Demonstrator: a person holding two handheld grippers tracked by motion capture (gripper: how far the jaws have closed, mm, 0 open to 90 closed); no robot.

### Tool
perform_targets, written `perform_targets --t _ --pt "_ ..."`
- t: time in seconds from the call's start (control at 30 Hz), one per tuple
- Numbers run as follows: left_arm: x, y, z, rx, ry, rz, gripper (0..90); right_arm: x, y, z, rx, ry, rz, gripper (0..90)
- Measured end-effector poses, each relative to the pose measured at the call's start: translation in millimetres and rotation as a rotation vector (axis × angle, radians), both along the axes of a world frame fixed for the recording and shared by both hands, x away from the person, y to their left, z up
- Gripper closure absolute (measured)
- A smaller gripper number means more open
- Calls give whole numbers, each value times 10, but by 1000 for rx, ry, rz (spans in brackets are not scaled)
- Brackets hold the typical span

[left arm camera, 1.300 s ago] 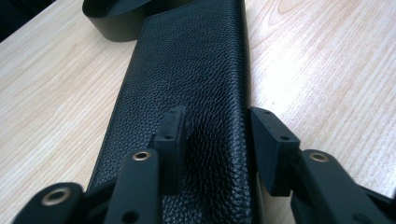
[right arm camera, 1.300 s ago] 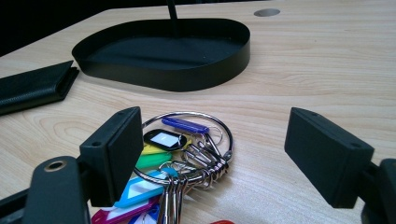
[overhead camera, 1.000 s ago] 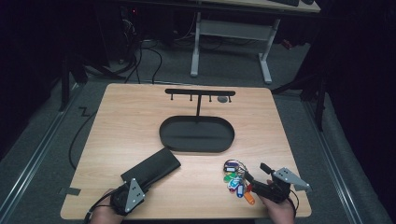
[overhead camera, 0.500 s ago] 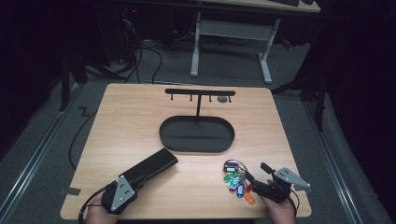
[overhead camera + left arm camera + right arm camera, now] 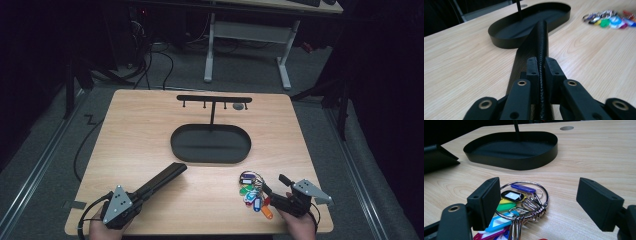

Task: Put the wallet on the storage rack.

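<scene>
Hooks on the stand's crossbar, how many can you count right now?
4 hooks hang under the crossbar: one near its left end, two flanking the post, one near the right end. All look bare.

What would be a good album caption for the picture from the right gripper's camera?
Open right gripper poised over a ring of colourful key tags, with the black oval tray behind on the wooden table.

The oval tray (image 5: 210, 144) sits mid-table (image 5: 130, 130), a hook stand (image 5: 213, 99) rising from its far side. Nearer the person, a flat case (image 5: 160, 180) lies to its left, a bunch of key tags (image 5: 253, 192) to its right
</scene>
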State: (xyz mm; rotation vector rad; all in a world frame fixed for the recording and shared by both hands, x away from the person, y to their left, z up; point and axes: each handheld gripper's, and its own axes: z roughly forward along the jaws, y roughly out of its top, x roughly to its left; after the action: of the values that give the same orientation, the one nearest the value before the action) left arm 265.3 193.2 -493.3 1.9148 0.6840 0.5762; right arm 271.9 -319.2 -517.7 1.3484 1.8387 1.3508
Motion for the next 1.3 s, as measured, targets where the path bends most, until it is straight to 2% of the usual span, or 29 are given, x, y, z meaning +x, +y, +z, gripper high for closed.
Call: perform_targets --t 0.13,0.3,0.83,1.0,1.3 --pt "-11 43 43 -61 22 -8 829 1 -1 1 0 -2 2 198" --pt "-30 49 73 -85 34 -6 830 4 5 4 -4 -7 4 199" --pt "-65 76 148 -213 93 -39 833 7 2 6 -5 -9 1 199" --pt "-51 73 131 -215 101 -41 833 9 2 4 -6 -8 3 199" --pt "21 168 56 -220 134 -18 820 7 7 4 -6 -4 2 199"
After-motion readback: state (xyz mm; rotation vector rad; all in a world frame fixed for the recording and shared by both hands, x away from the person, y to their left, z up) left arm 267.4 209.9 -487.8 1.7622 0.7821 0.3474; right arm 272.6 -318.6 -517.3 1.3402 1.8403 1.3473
